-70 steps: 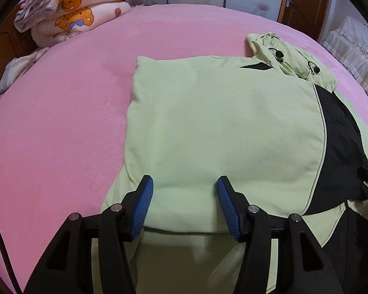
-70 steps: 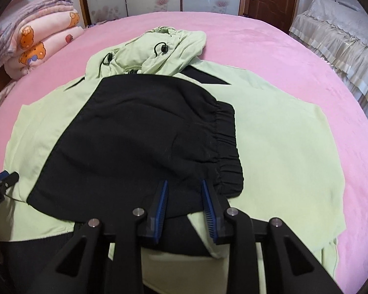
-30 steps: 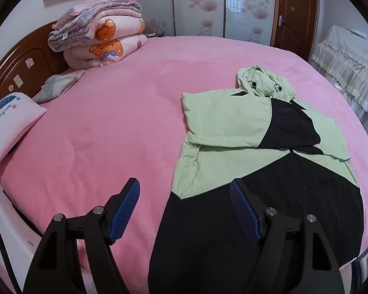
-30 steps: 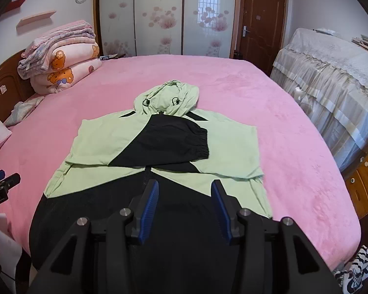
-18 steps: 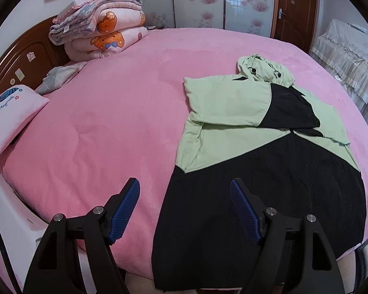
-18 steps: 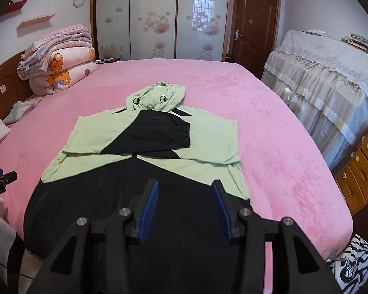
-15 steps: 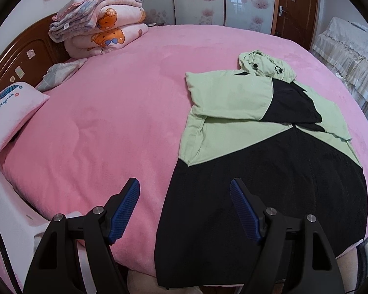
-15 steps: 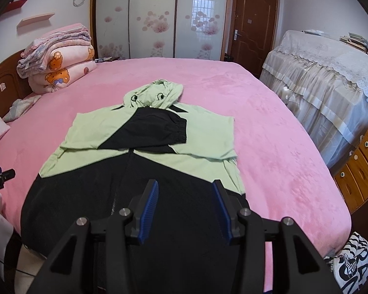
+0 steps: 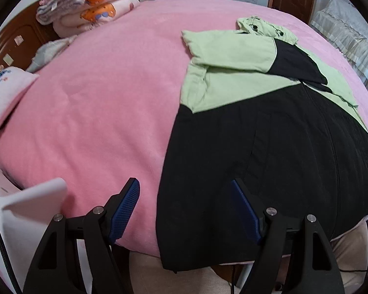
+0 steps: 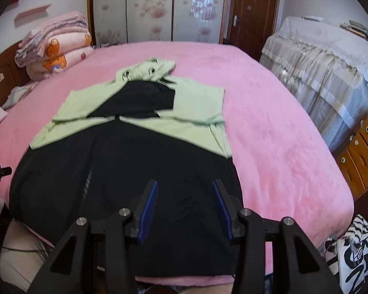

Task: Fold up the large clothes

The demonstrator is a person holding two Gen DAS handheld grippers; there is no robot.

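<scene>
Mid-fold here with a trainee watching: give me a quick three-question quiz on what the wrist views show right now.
1. True or false: both sleeves of the hooded jacket are folded across its chest.
2. Which part of the jacket hangs over the near edge of the pink bed? A) the hood B) the black hem C) a cuff
3. Fill in: the left gripper and right gripper both have their jaws ____, with nothing pinched.

Key: 1 true; 2 B, the black hem drapes over the edge while the hood lies at the far end; 3 open.
</scene>
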